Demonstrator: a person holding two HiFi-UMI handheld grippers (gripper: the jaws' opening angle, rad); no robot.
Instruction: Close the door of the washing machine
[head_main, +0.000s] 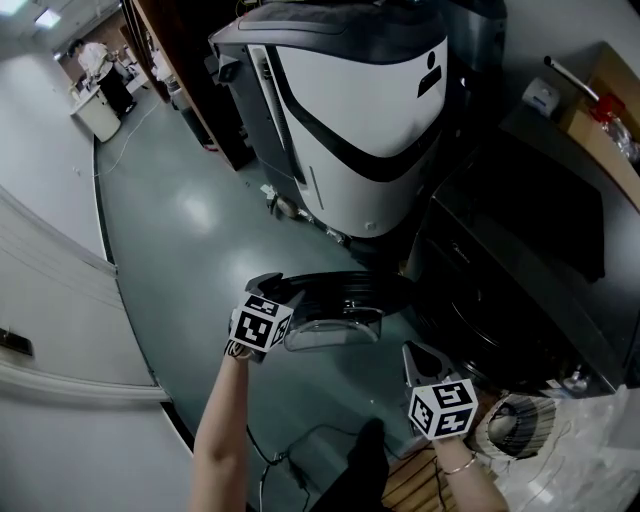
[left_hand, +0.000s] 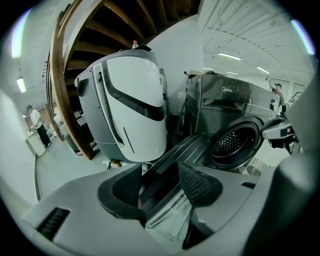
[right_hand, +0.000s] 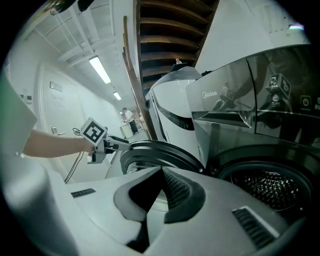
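Observation:
The dark washing machine (head_main: 520, 240) stands at the right with its round door (head_main: 345, 295) swung out toward me, the glass bowl (head_main: 335, 330) facing up. My left gripper (head_main: 285, 290) is at the door's outer edge. In the left gripper view the jaws (left_hand: 160, 187) stand wide and open, with the door's dark rim (left_hand: 170, 160) running between the pads. The drum opening (left_hand: 235, 145) shows beyond. My right gripper (head_main: 418, 352) hovers in front of the machine, shut and empty (right_hand: 160, 192), with the drum (right_hand: 270, 187) to its right and the door (right_hand: 155, 152) ahead.
A large white-and-black appliance (head_main: 350, 110) stands just behind the door. A cable (head_main: 300, 450) trails on the green floor near my feet. A plastic bag (head_main: 590, 460) and wooden slats (head_main: 410, 485) lie at the lower right. A cardboard box (head_main: 610, 130) sits on the machine's far side.

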